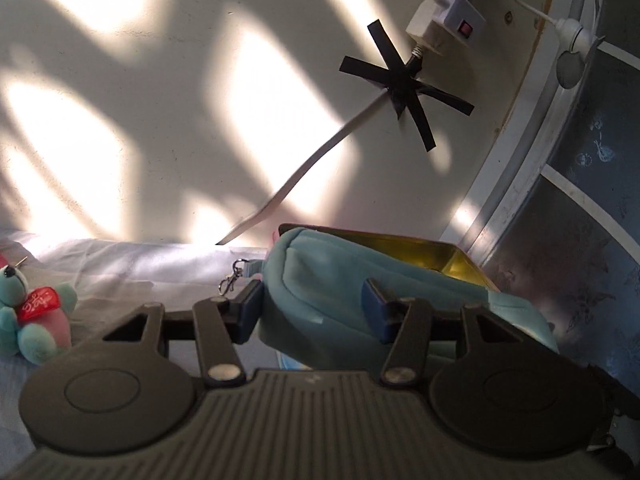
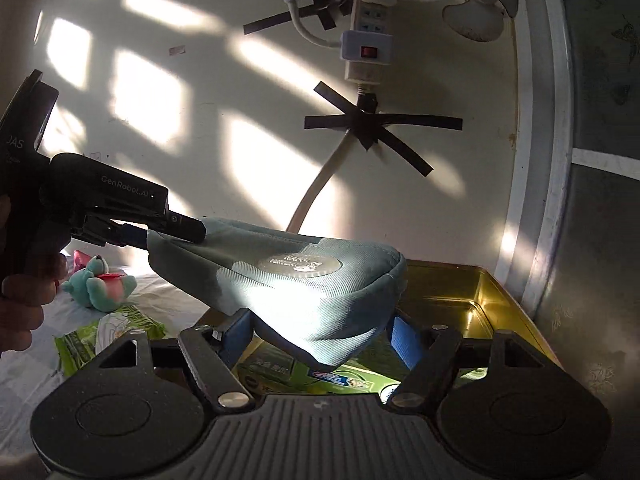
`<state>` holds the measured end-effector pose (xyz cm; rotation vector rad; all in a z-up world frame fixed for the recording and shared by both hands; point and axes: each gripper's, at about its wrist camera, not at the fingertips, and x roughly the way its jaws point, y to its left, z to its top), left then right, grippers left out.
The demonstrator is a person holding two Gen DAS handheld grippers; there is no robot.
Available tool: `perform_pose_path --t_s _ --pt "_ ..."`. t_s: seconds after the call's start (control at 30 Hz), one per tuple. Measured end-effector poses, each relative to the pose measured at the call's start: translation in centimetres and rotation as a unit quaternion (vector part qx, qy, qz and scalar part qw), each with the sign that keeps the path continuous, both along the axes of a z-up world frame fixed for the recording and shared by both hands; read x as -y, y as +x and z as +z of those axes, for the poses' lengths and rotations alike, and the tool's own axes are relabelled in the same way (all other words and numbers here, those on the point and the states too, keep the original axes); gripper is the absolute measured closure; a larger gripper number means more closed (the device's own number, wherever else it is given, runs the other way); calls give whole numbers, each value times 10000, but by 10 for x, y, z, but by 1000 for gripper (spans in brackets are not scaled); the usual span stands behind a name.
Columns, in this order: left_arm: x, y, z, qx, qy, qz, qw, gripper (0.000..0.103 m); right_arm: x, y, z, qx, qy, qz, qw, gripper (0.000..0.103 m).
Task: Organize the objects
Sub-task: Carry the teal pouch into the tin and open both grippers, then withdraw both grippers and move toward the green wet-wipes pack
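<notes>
- Carrying the teal pouch (image 2: 280,280) over the gold tin (image 2: 480,292): both grippers' fingers pinch it.
- Lower level, flat inside the tin.
- Spread fingers together.

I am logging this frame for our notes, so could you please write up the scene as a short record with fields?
held item: light blue pouch, off the surface, above the tin
left gripper: fingers on either side of one end of the pouch
right gripper: fingers on either side of the other end
container: open gold tin, green packets inside
still outside: plush toy and a green packet on the white cloth
pouch hardware: metal clip hanging at one end
</notes>
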<state>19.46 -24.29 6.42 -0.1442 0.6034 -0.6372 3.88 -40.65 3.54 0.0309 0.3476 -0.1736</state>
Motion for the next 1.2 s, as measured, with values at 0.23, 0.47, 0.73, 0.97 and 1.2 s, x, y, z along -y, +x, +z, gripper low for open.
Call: perform_pose_path --t_s 0.23,0.47,0.73,0.97,1.2 --pt "56 16 -9 -35 282 -445 9986 54 39 28 -11 -223 85 -322 9992 33" --pt "70 0 -14 471 1114 -215 9924 52 42 44 -18 -364 -316 -955 9943 32" --pt "41 -39 -12 950 1526 124 9836 42 12 -5 -2 164 -160 -946 9953 27" --pt "-2 -69 -13 892 1493 398 9840 41 -24 -40 7 537 204 -843 9948 27" --pt "-46 -90 -25 722 1541 664 9832 41 -61 -62 5 642 542 -754 9936 27"
